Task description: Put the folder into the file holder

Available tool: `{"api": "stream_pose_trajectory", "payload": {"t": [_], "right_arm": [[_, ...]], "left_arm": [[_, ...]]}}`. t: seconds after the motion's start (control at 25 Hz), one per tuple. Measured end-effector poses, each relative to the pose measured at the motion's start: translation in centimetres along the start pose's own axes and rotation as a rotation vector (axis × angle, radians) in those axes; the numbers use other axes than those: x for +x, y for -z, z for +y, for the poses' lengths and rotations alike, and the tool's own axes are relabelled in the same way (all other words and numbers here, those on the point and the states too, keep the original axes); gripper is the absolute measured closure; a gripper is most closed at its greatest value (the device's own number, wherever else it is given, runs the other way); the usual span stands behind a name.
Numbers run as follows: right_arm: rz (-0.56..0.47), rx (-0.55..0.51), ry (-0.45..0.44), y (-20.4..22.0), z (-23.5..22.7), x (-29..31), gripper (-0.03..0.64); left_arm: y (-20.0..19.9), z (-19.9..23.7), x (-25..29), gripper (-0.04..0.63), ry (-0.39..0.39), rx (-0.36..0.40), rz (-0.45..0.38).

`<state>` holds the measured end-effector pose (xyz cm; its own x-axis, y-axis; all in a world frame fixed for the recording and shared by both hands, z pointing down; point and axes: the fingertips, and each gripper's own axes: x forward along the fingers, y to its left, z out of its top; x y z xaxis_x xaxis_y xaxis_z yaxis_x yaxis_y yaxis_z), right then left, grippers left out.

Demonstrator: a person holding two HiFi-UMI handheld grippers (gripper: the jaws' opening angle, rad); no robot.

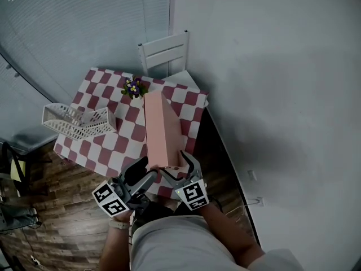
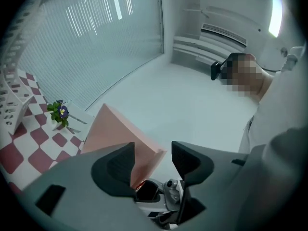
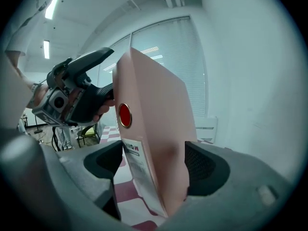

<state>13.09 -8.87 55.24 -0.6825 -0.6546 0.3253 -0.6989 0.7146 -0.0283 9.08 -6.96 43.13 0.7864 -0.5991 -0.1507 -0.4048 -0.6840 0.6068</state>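
A pink box folder with a red button and a spine label stands on edge, lifted over the checkered table. My left gripper is shut on its near lower corner; the left gripper view shows that corner of the folder wedged between the pads. My right gripper is open around the same near end. In the right gripper view the folder stands between the spread jaws, with a gap at the left pad. The white mesh file holder lies on the table's left side, apart from both grippers.
A small pot of purple flowers sits near the table's far edge, just beyond the folder. A white chair stands behind the table against the wall. Wooden floor lies to the left and near side.
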Motion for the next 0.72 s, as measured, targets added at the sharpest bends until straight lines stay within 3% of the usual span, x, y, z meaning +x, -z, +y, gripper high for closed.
{"api": "stream_pose_trajectory", "payload": {"t": [0.4,0.72], "right_arm": [[-0.002,0.062,0.111,1.0,-0.7,0.7,0.219],[-0.056,0.073,0.253,0.4,-3.1,-0.5,0.222]], "left_arm": [[0.7,-0.9,1.2,0.357,0.103,-0.026,0.067],[1.0,1.1,-0.6,0.357,-0.001,-0.010,0.087]]}}
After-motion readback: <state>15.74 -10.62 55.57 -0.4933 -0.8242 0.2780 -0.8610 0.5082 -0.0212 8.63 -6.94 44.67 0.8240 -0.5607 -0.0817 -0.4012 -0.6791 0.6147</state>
